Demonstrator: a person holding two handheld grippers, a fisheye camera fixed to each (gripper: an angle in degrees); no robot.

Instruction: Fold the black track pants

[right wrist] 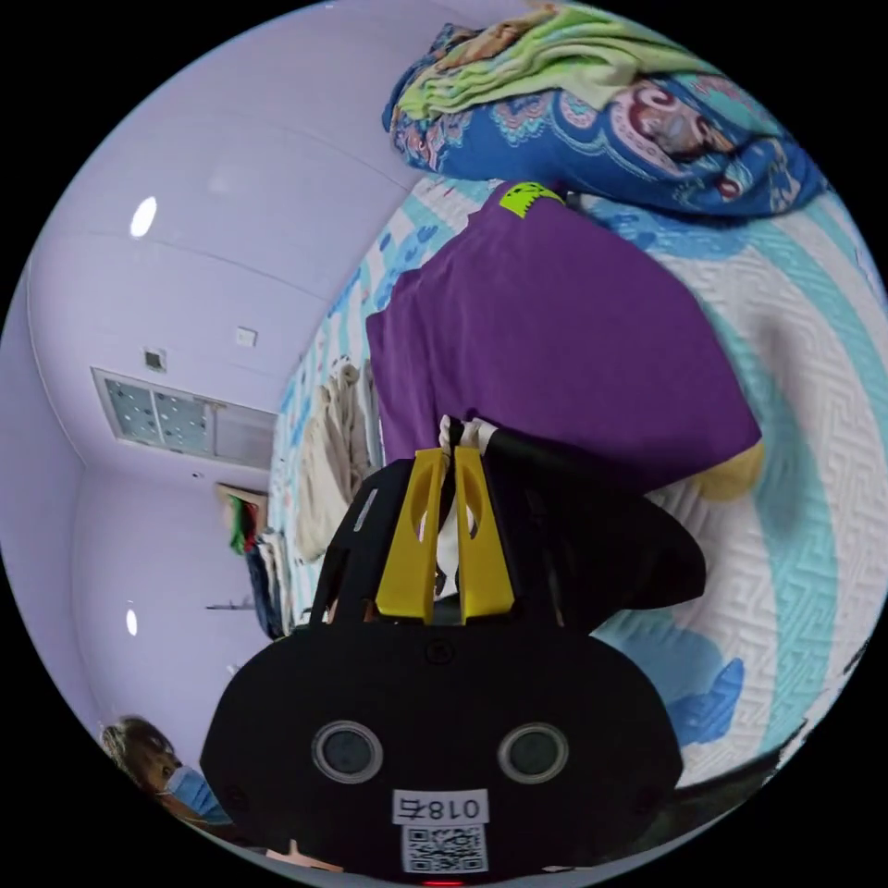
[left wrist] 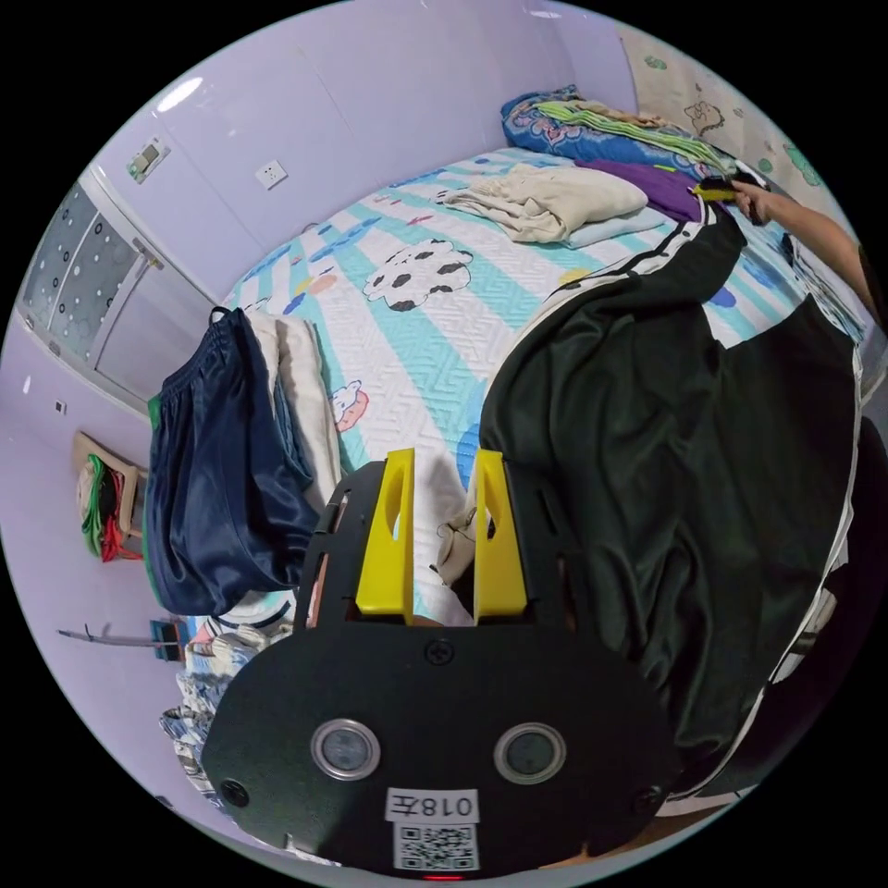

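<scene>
Your left gripper, low in the frame, holds its jaws apart around a pale hem of the black track pants, which spread across the bed at right. Your right gripper, centre frame, is clamped on their white-edged end beside a purple garment.

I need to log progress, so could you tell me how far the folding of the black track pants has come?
Done: the black track pants are spread lengthwise over the bed. In hand: the right gripper is shut on one end near the purple garment; the left gripper stands open at the other end, a pale bit of cloth between its jaws. Left: no fold shows yet, so all the folding remains.
</scene>
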